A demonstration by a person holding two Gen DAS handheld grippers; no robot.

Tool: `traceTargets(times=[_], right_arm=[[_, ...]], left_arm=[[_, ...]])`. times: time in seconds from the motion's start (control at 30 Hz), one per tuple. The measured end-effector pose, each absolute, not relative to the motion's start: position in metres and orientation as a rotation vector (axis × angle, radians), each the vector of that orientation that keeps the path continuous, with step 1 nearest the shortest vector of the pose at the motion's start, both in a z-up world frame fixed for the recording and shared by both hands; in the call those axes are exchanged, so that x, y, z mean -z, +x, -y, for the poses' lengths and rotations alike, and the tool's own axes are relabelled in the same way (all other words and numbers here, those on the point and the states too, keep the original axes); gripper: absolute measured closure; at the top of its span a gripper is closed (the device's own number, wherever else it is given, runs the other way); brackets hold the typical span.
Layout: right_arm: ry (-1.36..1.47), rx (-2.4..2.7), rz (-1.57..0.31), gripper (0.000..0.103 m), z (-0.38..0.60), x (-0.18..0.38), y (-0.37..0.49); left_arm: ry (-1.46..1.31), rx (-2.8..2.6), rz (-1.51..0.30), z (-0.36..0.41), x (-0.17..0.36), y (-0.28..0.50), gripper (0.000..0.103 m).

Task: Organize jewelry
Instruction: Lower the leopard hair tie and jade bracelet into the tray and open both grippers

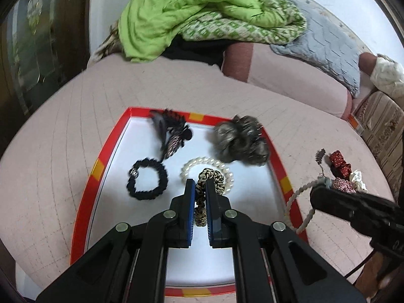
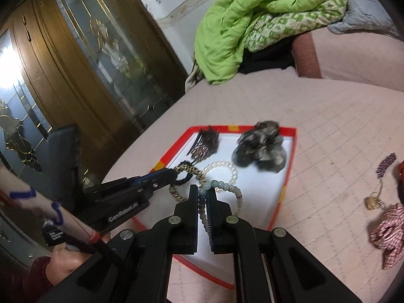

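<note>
Our left hand-held gripper [image 1: 200, 189] is clamped on a leopard-print fabric scrunchie [image 1: 207, 189] over the white, red-rimmed shallow tray [image 1: 83, 194] on the pink quilted bed [image 1: 50, 156]. Our right hand-held gripper [image 2: 202, 195] pinches a strand of pale green round beads [image 2: 227, 186] — it hangs above the tray's near side. On the tray lie a black scrunchie [image 1: 147, 179], a pearl bracelet [image 1: 192, 168] and a grey ruffled hair tie [image 1: 240, 140].

The right gripper [image 2: 202, 192] pinches a pale bead bracelet [image 2: 228, 186] over the red-rimmed tray [image 2: 287, 176]; the left gripper [image 2: 174, 175] grips a leopard scrunchie [image 2: 188, 170] near the tray's left edge.
</note>
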State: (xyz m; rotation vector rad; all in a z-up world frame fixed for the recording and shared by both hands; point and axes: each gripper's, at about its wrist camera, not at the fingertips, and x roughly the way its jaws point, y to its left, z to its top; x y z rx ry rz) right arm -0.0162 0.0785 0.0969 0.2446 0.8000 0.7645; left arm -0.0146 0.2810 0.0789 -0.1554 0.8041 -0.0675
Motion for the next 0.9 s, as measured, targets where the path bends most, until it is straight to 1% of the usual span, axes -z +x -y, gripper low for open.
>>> traceTargets(times=[0.5,0.9], right_arm=[[0.177,-0.637,-0.929,0.095,-0.114,-0.063,0.017],[0.176,-0.582,-0.983,0.095,-0.12,-0.05,0.041]], left_arm=[[-0.185,-0.007,-0.896,-0.304,-0.054,0.001,0.095],[-0.188,-0.028,-0.914,-0.307,-0.05,0.004,0.095]])
